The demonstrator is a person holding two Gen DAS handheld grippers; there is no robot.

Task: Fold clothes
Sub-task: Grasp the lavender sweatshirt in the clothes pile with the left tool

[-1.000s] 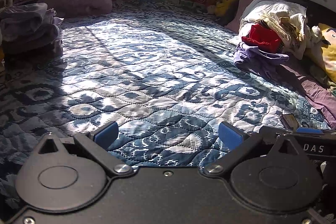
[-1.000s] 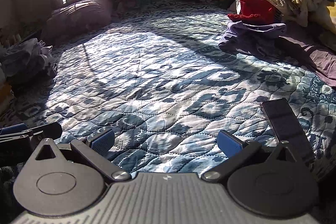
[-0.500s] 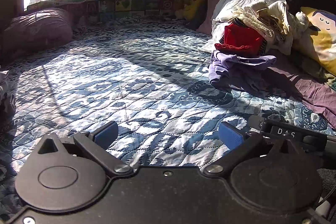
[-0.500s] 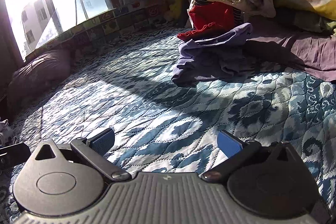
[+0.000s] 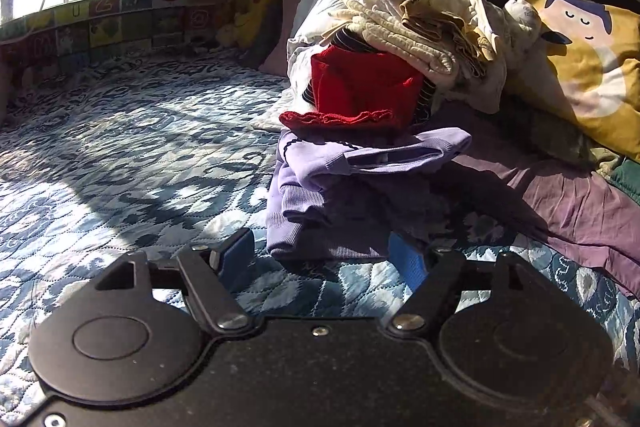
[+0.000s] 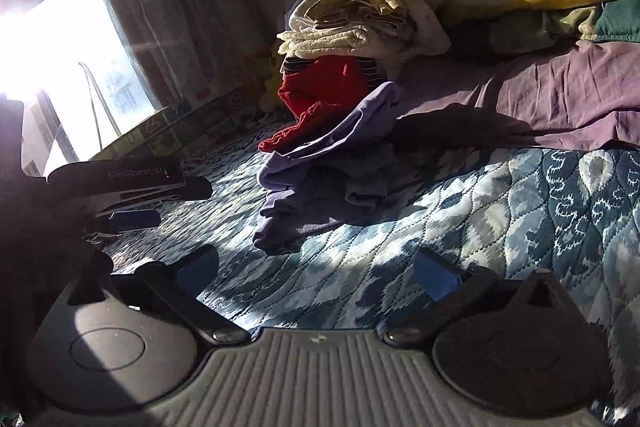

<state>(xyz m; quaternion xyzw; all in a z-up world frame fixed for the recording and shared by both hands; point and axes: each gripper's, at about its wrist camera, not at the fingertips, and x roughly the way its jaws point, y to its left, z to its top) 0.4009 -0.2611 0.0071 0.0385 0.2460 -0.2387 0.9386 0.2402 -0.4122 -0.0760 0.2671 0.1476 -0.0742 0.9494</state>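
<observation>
In the left wrist view the lilac garment point(image 5: 340, 195) sits at frame centre, dead ahead of our left gripper point(image 5: 322, 259), whose blue pads are spread wide with nothing between them. The garment's near hem lies just beyond the pads, close to the gap; we cannot tell whether it touches.

It is crumpled, long axis running roughly from lower centre up toward the red garment point(image 5: 360, 95) that rests on its far end, with the cream pile point(image 5: 408, 27) stacked behind.

In the right wrist view the same lilac garment point(image 6: 316, 183) lies above and left of centre, well ahead of our right gripper point(image 6: 316, 275), also spread wide and empty, over bare quilt point(image 6: 500, 211).

We judge the left the nearer, likely first to take the hem.
</observation>
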